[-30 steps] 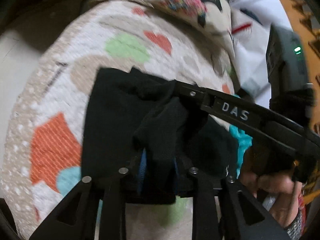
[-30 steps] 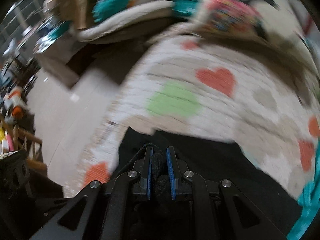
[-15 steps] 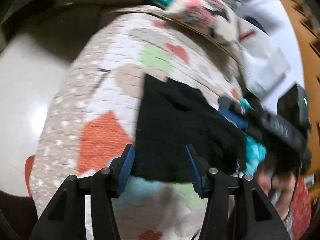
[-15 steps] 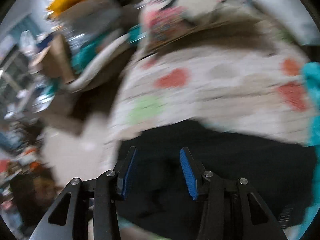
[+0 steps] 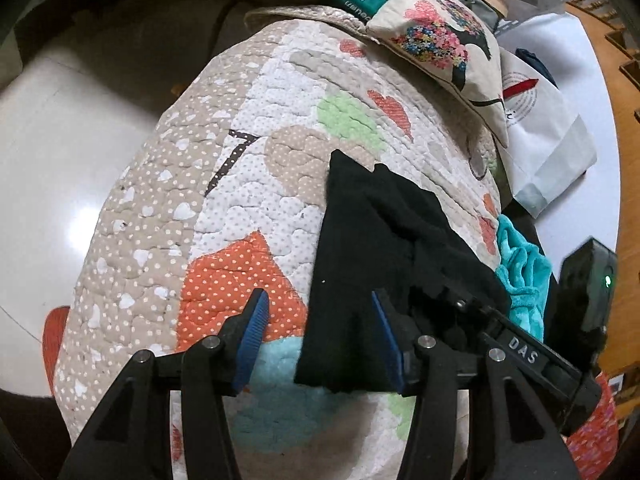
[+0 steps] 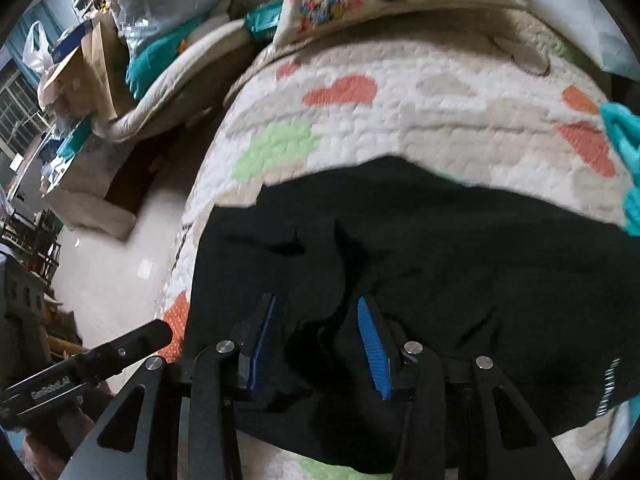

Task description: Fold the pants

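Observation:
The black pants lie folded in a rumpled block on a quilted heart-pattern bedspread. My left gripper is open and empty, just above the pants' near left edge. The right gripper's black fingers show at the right of the left wrist view, over the pants. In the right wrist view the pants fill the lower frame. My right gripper is open and empty, low over the creased cloth. The left gripper's finger shows at lower left.
A floral pillow and a white bag lie at the bed's far end. A teal fleece cloth lies right of the pants. The pale floor is left of the bed. Cardboard boxes and clutter stand beyond the bed edge.
Both grippers were shut on the black cloth one second ago. Both have opened and let go, and the pants now lie flat on the bedspread. Both have drawn back a little.

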`<state>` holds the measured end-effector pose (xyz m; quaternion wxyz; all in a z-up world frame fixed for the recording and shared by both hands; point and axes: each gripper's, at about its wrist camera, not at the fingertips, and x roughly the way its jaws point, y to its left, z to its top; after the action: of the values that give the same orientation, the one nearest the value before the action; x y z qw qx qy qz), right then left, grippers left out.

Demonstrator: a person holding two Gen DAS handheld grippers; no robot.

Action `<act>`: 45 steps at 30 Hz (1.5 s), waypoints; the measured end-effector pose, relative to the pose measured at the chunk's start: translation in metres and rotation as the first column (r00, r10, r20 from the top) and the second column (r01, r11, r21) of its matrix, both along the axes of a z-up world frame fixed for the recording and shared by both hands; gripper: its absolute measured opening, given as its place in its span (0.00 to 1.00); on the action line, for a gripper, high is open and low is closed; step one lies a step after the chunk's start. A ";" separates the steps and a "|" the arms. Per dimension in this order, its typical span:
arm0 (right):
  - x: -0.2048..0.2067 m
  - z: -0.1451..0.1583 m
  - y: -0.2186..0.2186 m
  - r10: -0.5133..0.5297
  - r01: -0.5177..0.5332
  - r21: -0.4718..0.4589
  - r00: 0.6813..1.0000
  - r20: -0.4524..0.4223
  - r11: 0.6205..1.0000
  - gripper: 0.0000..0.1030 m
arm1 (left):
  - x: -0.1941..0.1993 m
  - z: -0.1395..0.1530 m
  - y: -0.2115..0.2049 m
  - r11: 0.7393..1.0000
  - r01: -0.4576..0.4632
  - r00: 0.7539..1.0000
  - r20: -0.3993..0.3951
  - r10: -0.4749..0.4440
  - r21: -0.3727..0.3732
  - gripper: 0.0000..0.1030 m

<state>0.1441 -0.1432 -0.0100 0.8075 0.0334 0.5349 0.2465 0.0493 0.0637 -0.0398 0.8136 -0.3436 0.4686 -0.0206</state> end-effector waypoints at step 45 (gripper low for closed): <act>0.084 -0.014 0.123 0.127 -0.153 -0.232 0.984 -0.122 0.961 0.09 | 0.020 -0.018 -0.017 0.997 0.077 0.995 -0.065 -0.079 -0.032 0.07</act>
<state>0.2286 -0.0205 -0.0235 0.7564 -0.0894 0.6041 0.2342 0.0697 0.0468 -0.0574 0.7910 -0.3376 0.5080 -0.0480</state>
